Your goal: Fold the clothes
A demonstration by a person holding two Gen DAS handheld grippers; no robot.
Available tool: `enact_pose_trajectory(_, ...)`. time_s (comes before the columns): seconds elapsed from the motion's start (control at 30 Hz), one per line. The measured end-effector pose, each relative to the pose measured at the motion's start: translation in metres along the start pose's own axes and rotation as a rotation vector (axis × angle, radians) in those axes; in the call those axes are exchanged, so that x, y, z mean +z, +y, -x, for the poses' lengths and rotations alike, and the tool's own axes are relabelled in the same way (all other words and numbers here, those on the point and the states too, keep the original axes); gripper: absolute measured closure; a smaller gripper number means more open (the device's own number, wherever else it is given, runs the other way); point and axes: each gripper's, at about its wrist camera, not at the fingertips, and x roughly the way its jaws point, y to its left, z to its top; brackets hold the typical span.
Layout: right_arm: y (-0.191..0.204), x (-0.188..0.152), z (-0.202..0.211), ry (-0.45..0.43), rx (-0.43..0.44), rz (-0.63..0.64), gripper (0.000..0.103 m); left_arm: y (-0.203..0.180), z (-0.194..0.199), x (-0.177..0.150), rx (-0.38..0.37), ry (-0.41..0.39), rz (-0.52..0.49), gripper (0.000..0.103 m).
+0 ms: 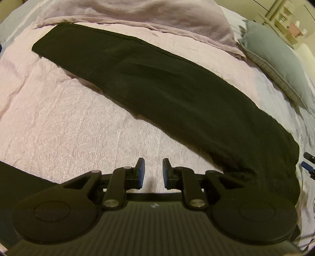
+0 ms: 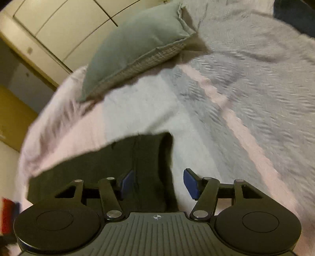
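Observation:
Black trousers (image 1: 167,86) lie flat in a long band across the pink bedspread (image 1: 59,122), from far left to near right. My left gripper (image 1: 153,171) is open and empty, low over the bedspread just in front of the trousers. In the right wrist view a black end of the trousers (image 2: 126,155) lies on the bed under my right gripper (image 2: 157,181). That gripper is open wide, with a fold of the black cloth between its blue pads (image 2: 190,183). The view is blurred by motion.
A grey-green pillow (image 1: 275,65) lies at the right of the bed and also shows in the right wrist view (image 2: 133,51). A mauve crumpled sheet (image 1: 157,17) lies at the far side. A cream wardrobe (image 2: 59,29) stands beyond the bed edge.

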Motion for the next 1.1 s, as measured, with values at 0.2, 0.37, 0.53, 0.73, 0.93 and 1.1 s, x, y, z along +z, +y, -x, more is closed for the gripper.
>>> enact_pose_trajectory(0.2,-0.006,0.020,-0.052,0.026,0.005,0.004,0.070,0.004,-0.003,0.009,0.026,-0.006,0.017,0.088)
enact_pose_trajectory(0.37,0.031,0.025,-0.026,-0.089,-0.100,0.248,0.098,0.011,-0.004,0.014,0.054,-0.017,0.030,0.088)
enact_pose_trajectory(0.53,0.007,0.023,-0.054,-0.094,-0.552,0.307,0.103,0.015,0.000,0.001,0.047,-0.015,0.039,0.088)
enact_pose_trajectory(0.73,-0.014,0.030,0.017,-0.089,-0.062,-0.038,0.091,0.018,0.007,-0.017,0.032,-0.007,0.063,0.087)
enact_pose_trajectory(0.93,-0.010,-0.045,0.045,0.166,0.134,-0.050,0.062,0.021,0.016,-0.034,0.021,0.002,0.068,0.087)
enact_pose_trajectory(1.1,-0.017,-0.074,0.038,0.185,0.170,-0.033,0.063,0.023,0.024,-0.049,0.018,0.010,0.047,0.086)
